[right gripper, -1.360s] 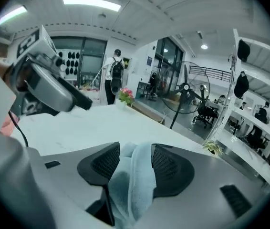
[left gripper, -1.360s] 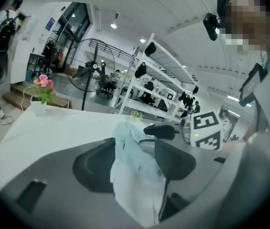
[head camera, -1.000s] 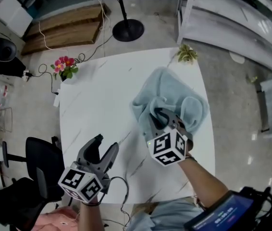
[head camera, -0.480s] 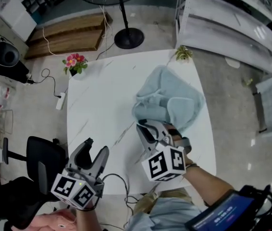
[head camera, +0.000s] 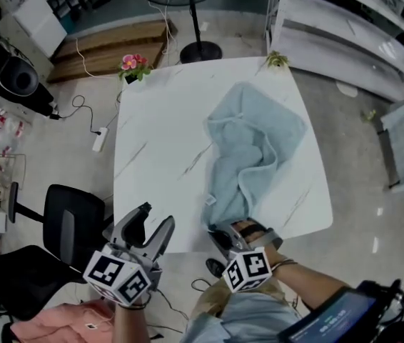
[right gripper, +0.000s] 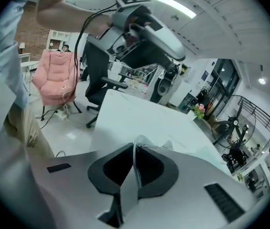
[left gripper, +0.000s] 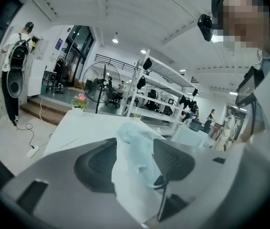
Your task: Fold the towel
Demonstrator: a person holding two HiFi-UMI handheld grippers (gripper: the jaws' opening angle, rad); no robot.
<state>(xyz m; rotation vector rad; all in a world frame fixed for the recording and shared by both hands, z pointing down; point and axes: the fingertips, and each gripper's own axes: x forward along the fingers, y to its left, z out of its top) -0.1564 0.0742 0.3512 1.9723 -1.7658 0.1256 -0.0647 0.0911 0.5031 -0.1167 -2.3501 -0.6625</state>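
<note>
Head view: a light-blue towel (head camera: 252, 148) lies rumpled on the white table (head camera: 152, 141) and stretches to the near edge, where the right gripper (head camera: 221, 236) holds it. The left gripper (head camera: 156, 219) hovers off the near-left corner.
Left gripper view: its jaws stand apart, holding nothing.
Right gripper view: its jaws have just been closing and now pinch the towel's edge.

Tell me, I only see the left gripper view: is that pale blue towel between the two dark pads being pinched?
Observer: No. The head view shows the left gripper hanging open at the table's near edge, holding nothing; the towel lies beyond it.
Operator: Then who holds it?
Observer: The right gripper. Its own view shows jaws that have just been closing, now shut on the towel's thin edge.
Operator: Folded yet?
Observer: No. From above it lies crumpled, one strip stretched to the table's near edge.
</note>
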